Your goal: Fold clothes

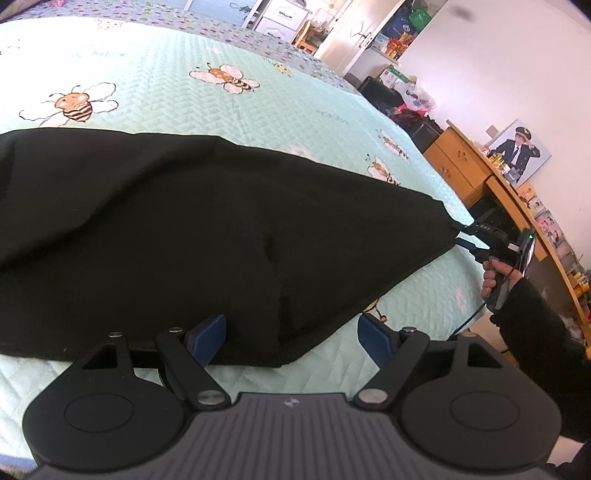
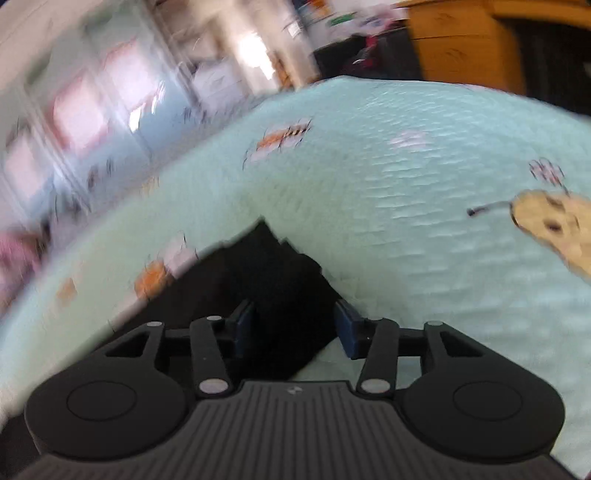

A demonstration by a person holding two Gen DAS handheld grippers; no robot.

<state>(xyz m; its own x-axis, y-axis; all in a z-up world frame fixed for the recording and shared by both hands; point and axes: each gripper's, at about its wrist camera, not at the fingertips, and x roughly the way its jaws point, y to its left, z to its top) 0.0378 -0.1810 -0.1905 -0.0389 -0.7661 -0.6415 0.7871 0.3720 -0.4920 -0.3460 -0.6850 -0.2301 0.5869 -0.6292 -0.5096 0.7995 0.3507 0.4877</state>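
We see a big black cloth [image 1: 207, 236] lying on a bed. The bed has a light green blanket [image 1: 177, 81] with bees [image 1: 72, 105] drawn on it. The cloth is spread flat across the blanket, and it comes to a point on the right side of the left camera's view.

Our left tongs [image 1: 291, 338] are down near the front edge of the cloth. Their two blue fingers [image 1: 207, 336] stand wide apart. The left one sits over the black cloth and the right one over the green blanket, with a corner of the cloth between them. They do not squeeze it.

Our right tongs [image 1: 467, 238] are far over at the pointed end of the cloth. A hand [image 1: 496, 275] in a dark sleeve [image 1: 543, 332] holds them there. In the right camera's view everything is blurry. The blue fingers [image 2: 349, 328] of the right tongs [image 2: 293, 325] are partly apart, and the tip of the black cloth [image 2: 269, 273] lies between them. The fingers do not press on it.

Beside the bed stands a wooden desk [image 1: 476, 173] with a picture [image 1: 519, 151] leaning on the wall. At the far end of the room there is a white door [image 1: 354, 33].
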